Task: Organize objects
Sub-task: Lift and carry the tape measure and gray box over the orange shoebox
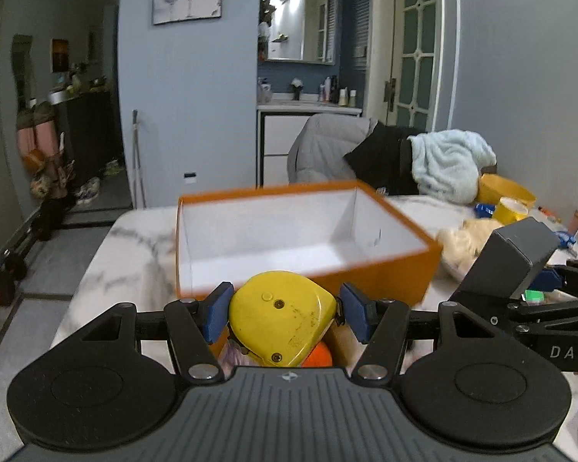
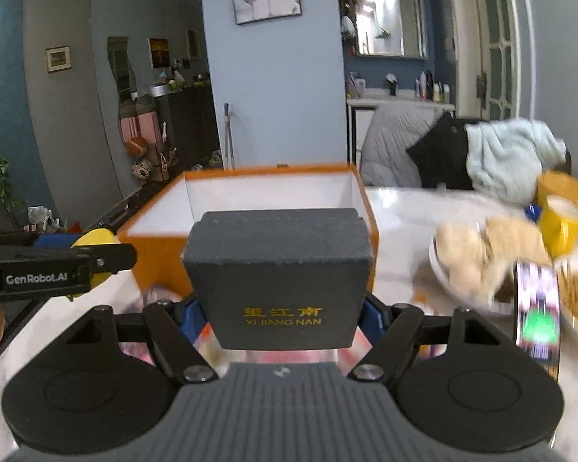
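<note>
While both loads hang short of the orange box (image 1: 385, 281), reads as the carry-and-drop step of the tidying, with nothing released yet. On the marbled table (image 1: 135, 238): that box, open-topped, white inside, apparently empty as far as the interior shows in either view. Right of it, a plate (image 2: 443, 273) piled with pale, blurred food, too smeared to name, then a yellow bowl (image 1: 508, 188) and a yellow cup (image 2: 558, 223) with something whitish inside. Next in size, the dark grey box (image 2: 277, 269) lettered XI JIANG NAN, clamped between the blue pads of the right tongs (image 2: 277, 319), held just before the orange box's near wall. Smaller, the yellow tape measure (image 1: 281, 315), pinched in the left tongs (image 1: 281, 313), likewise just short of the near rim, with an orange item partly hidden beneath. Next move, by judgement: lift each load over the near wall, bring one in at a time to avoid tongs colliding, lower to the floor of the box, then part the pads.
</note>
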`<action>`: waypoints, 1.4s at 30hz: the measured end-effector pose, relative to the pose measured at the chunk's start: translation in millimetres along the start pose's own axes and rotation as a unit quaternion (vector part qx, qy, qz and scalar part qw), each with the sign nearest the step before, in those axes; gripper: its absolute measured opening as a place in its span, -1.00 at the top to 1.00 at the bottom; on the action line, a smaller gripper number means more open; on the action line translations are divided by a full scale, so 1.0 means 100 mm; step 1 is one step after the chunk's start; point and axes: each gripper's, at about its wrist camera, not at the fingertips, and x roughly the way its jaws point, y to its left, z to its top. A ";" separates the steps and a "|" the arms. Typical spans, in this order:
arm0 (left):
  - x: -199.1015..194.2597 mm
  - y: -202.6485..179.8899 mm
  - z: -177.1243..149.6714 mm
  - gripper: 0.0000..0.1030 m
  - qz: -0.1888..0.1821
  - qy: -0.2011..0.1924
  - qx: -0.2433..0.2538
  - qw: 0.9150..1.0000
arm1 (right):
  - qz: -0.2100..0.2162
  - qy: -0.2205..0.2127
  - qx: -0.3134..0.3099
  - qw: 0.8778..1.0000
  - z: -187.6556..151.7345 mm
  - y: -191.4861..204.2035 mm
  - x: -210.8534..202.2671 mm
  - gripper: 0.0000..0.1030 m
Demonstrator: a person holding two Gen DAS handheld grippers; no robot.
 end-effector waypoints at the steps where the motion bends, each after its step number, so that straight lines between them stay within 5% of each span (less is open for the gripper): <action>1: 0.05 0.02 0.08 -0.37 -0.002 -0.003 0.007 1.000 | 0.003 0.000 -0.003 1.000 0.10 0.00 0.04 -0.50; 9: 0.55 0.13 0.49 -0.37 -0.028 0.015 0.028 0.999 | 0.016 0.018 -0.027 0.999 0.74 0.02 0.49 -0.50; 16: 1.20 0.37 0.63 -0.37 -0.051 0.078 0.012 0.996 | 0.022 0.100 -0.063 0.993 1.02 0.01 1.21 -0.50; 20: 1.46 0.49 0.59 -0.37 -0.058 0.111 -0.002 0.992 | 0.020 0.145 -0.065 0.987 1.03 0.01 1.55 -0.50; 27: 1.76 0.40 0.50 -0.37 -0.035 0.143 0.061 0.987 | 0.012 0.221 -0.074 0.972 0.95 0.07 2.02 -0.50; 36: 2.09 0.41 0.41 -0.37 -0.049 0.237 0.092 0.966 | 0.015 0.327 -0.098 0.940 0.85 0.06 2.47 -0.50; 42: 2.17 0.43 0.40 -0.37 -0.055 0.266 0.089 0.958 | 0.014 0.368 -0.109 0.923 0.81 0.09 2.63 -0.50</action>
